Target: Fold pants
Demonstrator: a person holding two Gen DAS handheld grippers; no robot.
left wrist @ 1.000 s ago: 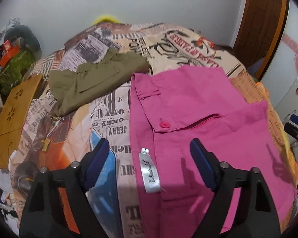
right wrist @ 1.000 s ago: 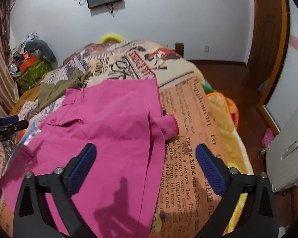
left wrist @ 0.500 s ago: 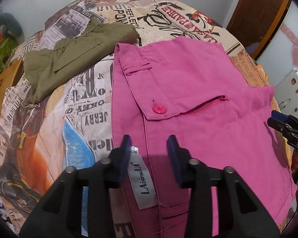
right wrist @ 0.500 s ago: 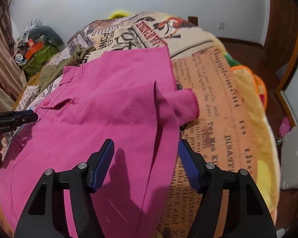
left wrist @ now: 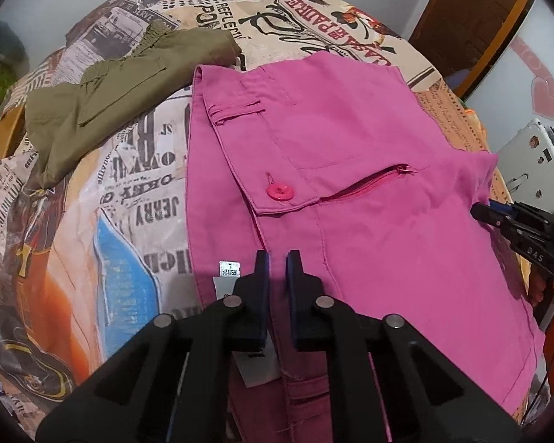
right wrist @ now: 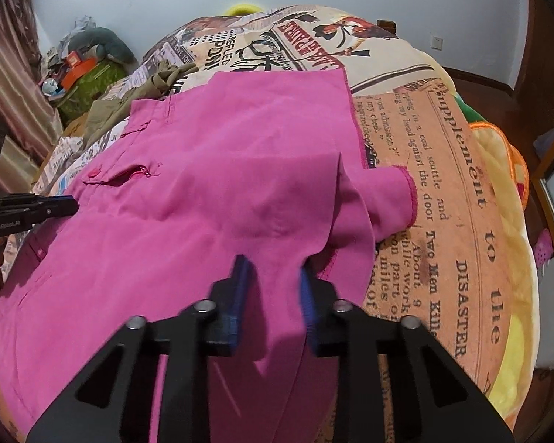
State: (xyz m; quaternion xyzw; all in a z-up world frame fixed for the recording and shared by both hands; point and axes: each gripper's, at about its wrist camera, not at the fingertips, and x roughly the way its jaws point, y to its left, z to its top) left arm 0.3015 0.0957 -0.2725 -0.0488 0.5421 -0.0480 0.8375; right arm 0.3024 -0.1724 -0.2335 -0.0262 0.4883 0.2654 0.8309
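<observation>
Pinching Pink Pants at Both Ends on the Bed

Lying spread across a bed covered by a newspaper-print bedspread [left wrist: 136,170], the pink pants [left wrist: 351,140] sit with their waistband toward the left side of the left wrist view. A pink button [left wrist: 280,192] fastens a flap next to a zippered pocket [left wrist: 369,181], and a belt loop [left wrist: 236,109] shows further up the waistband. A white label [left wrist: 227,269] lies just beside the near edge of the waistband.

The left gripper [left wrist: 277,258] points down at the waistband, its jaws closing, the blue pads nearly together with a narrow strip of pink cloth between them. The right gripper [right wrist: 273,269] comes down near the far side of the pants, its jaws also closing, and a raised ridge of pink fabric stands gathered between its pads. Beside that ridge, a short hemmed end of cloth [right wrist: 395,199] sticks out over the bedspread's printed text.

An olive-green garment [left wrist: 122,88] lies crumpled on the bed beyond the waistband, touching the pants' upper corner. In the right wrist view, a heap of clutter [right wrist: 81,70] sits by the wall at the left, and a wooden floor [right wrist: 491,92] shows beyond the bed at the right.
</observation>
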